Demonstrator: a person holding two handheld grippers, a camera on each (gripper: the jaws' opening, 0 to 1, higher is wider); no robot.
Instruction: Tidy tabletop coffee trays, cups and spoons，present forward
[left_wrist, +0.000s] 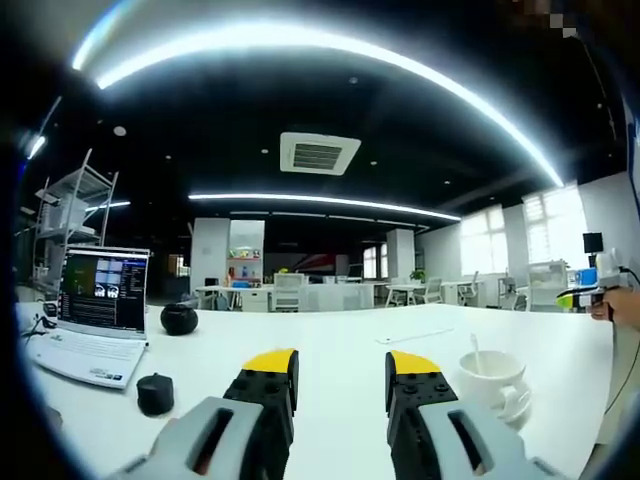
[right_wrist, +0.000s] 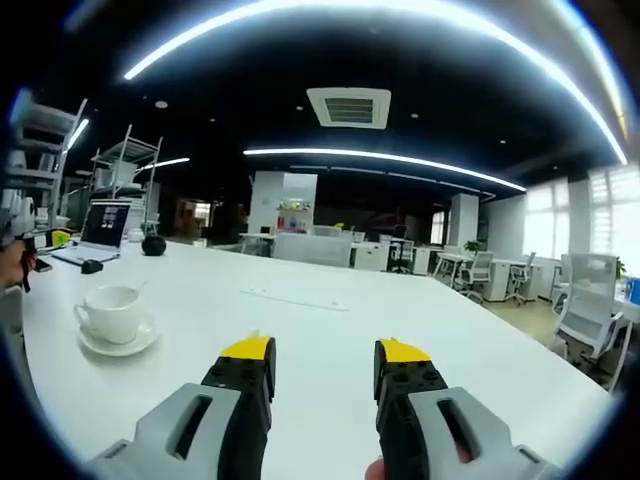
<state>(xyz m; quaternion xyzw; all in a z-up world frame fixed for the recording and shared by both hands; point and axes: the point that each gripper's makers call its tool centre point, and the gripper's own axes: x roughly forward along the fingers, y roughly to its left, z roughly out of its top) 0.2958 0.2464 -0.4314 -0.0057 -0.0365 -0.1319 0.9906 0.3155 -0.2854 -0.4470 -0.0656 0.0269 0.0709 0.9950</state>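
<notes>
Tools ready, cup not yet taken

Both tools, left tool (left_wrist: 340, 372) and right tool (right_wrist: 313, 362), hover with jaws apart, holding nothing. Cup (right_wrist: 110, 310) with spoon (left_wrist: 476, 352) sits on its saucer (right_wrist: 118, 345) on the table (right_wrist: 330, 320). Next move, I judge: reach toward the cup.

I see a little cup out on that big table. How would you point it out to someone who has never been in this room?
Start at the long white table that fills the foreground of the open office. Toward the end with the open laptop, a white cup stands on a white saucer, a spoon in it. It is the pale crockery there; the small things by the laptop are black.
</notes>
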